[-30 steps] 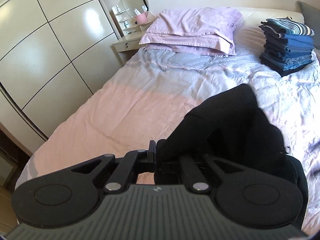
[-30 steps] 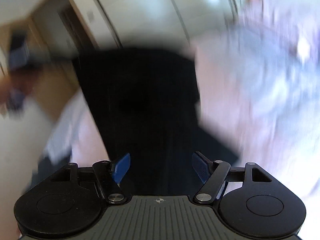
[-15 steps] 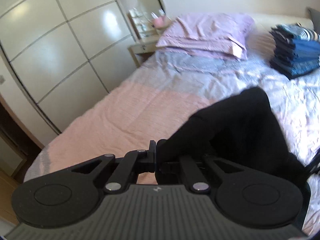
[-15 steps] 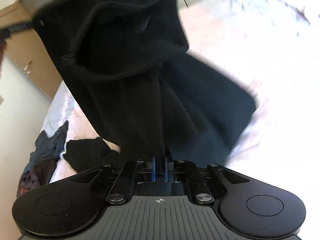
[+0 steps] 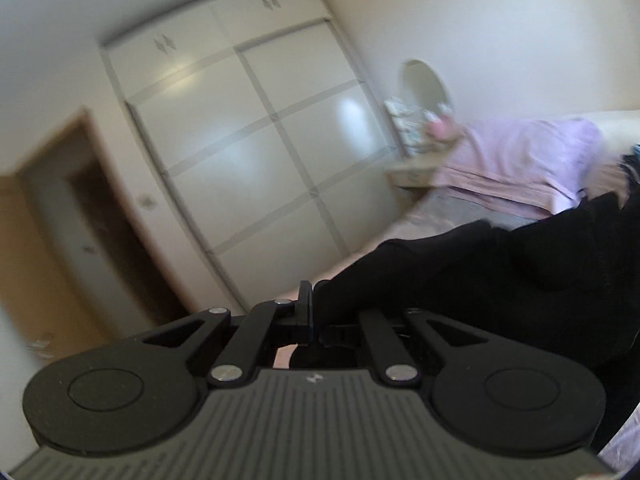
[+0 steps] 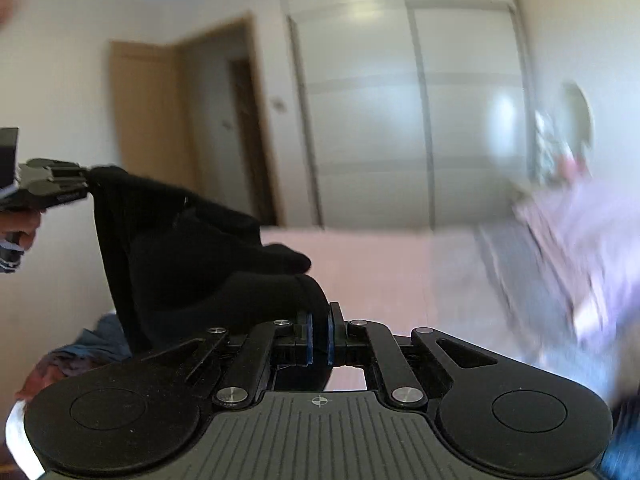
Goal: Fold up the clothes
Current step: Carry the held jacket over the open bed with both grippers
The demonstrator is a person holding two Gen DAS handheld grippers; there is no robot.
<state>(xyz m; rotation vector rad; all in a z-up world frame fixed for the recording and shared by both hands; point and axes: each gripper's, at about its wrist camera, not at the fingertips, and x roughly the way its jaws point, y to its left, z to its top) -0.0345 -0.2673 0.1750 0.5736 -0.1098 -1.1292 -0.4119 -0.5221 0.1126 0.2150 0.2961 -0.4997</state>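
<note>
The black garment (image 6: pixel 200 248) is being pinched between the pressed-together fingers of both the right gripper (image 6: pixel 318 334) and the left gripper (image 5: pixel 314 312), hanging slack between them above the bed (image 6: pixel 380 264). Soft, light, floppy stuff probably, so edges and corners are being favoured for holding.

Ahead of me stands a white wardrobe (image 5: pixel 256 140), with a wooden door (image 6: pixel 148 120) to its side. A round mirror (image 5: pixel 426 84) sits on the nightstand (image 5: pixel 412 174), next to the lilac pillow (image 5: pixel 528 160) on my pink bed (image 6: pixel 372 264).
</note>
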